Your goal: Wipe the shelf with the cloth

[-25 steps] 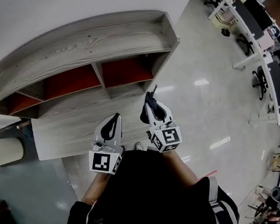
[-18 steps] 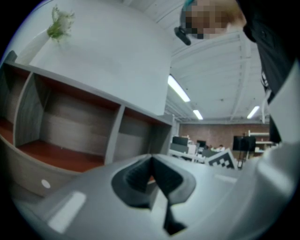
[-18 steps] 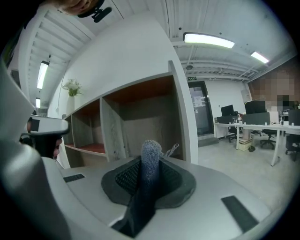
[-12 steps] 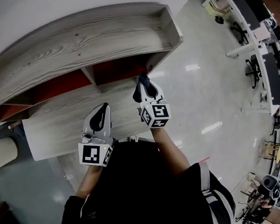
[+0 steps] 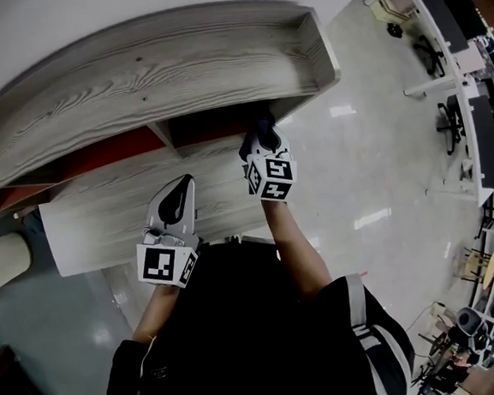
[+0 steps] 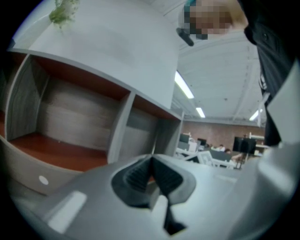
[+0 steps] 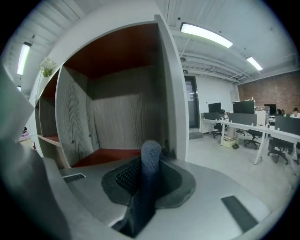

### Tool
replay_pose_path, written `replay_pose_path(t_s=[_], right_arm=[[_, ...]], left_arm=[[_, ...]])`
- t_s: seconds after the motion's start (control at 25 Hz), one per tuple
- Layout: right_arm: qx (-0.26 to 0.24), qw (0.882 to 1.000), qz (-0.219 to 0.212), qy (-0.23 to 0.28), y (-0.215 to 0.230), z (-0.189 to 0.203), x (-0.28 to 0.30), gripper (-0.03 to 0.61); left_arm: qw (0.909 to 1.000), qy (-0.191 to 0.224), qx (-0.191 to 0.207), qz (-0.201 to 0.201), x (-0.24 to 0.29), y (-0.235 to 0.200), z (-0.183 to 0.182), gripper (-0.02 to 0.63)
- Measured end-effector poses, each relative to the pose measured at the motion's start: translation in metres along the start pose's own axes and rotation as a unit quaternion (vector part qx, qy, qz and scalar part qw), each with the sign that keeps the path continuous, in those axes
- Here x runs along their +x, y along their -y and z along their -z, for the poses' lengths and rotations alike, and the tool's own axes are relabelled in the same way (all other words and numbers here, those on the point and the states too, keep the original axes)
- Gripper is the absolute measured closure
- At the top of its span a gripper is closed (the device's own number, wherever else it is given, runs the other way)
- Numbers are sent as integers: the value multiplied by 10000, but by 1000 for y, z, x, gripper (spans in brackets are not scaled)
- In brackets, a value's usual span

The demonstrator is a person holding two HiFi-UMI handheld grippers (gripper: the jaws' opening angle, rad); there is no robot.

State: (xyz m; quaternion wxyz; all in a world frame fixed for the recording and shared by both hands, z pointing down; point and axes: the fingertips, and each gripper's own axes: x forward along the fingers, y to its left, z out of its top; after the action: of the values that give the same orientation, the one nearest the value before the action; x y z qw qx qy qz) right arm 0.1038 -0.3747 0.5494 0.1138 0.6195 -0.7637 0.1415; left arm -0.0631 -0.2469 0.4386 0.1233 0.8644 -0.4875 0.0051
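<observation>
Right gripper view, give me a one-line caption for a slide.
Right gripper, jaws shut on a dark cloth, faces the end compartment of the wooden shelf.

The shelf (image 5: 175, 65) is a long unit of pale grey wood-grain board with a flat top. Upright dividers split it into open compartments, which have red-brown floors and ceilings and grey back walls. The cloth (image 7: 150, 161) is a dark blue-grey knitted strip. It stands upright, pinched between the fingers (image 7: 123, 177) of the right gripper (image 7: 151, 169), with its rounded end poking above them. It sits at the mouth of the rightmost compartment, near the end wall.
</observation>
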Motion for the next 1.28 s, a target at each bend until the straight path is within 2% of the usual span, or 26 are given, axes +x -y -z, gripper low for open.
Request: replay_pose_path(t_s=[0.24,0.6,0.88,1.12,1.28], right_arm=[[-382,9985,-1,-397,-13,8,17,525],[-1057,9895,-265,-954,-38,12,33,525],[-1391,9767,-980,-1309,-93,16,33,525],[-1872,9622,-1517,-1272,-133,22,32,525],[-1979,9527,-1884,-1330,-159,25,29,525]], left_arm=[[10000,12,-11,-30,0,-9,-2,610],[9998,114,-101,-154,-5,-26,-4,609],[9994,194,-101,-261,-17,-30,-9,609],[9991,241,-94,-329,-28,-28,-8,609],[9989,264,-88,-387,-36,-24,-8,609]])
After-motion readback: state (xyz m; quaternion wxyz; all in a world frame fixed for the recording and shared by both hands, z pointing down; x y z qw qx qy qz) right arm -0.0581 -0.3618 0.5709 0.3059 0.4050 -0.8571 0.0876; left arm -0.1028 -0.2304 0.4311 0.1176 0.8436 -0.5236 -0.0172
